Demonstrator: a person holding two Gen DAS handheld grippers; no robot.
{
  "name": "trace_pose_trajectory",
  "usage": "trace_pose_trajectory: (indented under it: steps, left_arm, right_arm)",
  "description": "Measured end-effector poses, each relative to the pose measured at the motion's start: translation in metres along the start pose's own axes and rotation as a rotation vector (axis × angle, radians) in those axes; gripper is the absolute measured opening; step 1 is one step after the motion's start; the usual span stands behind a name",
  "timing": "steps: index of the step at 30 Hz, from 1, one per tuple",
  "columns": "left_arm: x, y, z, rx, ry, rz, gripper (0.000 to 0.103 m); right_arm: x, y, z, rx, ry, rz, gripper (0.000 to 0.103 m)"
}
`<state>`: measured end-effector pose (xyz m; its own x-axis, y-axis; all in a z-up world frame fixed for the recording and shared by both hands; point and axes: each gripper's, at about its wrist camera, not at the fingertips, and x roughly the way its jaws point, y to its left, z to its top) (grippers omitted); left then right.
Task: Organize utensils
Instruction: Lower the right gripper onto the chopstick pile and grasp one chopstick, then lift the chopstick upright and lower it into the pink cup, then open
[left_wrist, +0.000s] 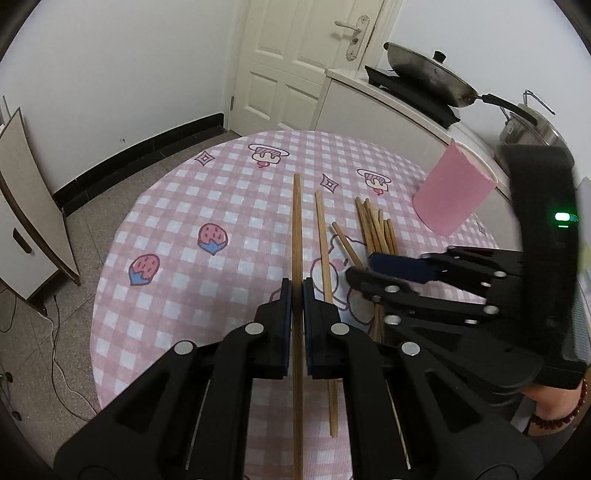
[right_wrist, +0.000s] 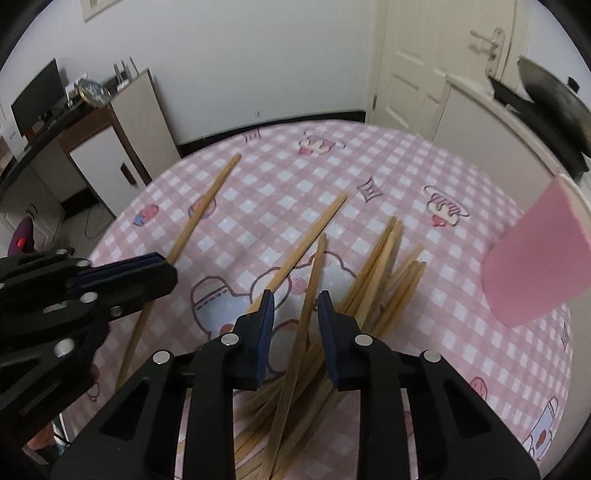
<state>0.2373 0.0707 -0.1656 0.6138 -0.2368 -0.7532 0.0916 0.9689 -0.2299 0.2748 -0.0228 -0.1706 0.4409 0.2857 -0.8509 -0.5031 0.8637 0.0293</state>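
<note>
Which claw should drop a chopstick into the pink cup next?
Probably the left claw: it is already shut on one chopstick. The right claw only straddles a stick in the pile without pinching it yet, though it sits nearer the cup.

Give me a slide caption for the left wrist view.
Left gripper clamps one chopstick above the pink checked tablecloth.

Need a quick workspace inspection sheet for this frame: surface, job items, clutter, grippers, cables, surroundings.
Surface: round table under pink checked cloth.
Job's things: loose chopstick flat; chopstick pile; pink cup upright at the table's far right.
Clutter: nothing seen.
Grippers: left gripper shut on held chopstick; right gripper jaws apart around one pile stick, pads not touching.
Cables: floor cable.
Surroundings: door, wok, cabinet.
</note>
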Motion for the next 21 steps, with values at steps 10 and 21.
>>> trace_pose_trajectory:
  steps: [10, 21]
  left_arm:
    - [-0.006, -0.006, 0.015, 0.021, -0.008, 0.009, 0.006]
    - [-0.064, -0.037, 0.029, 0.062, -0.109, -0.061, 0.006]
  right_arm:
    - [0.013, -0.006, 0.011, 0.016, 0.07, 0.051, 0.005]
    - [-0.087, -0.027, 0.006, 0.069, -0.129, 0.13, 0.005]
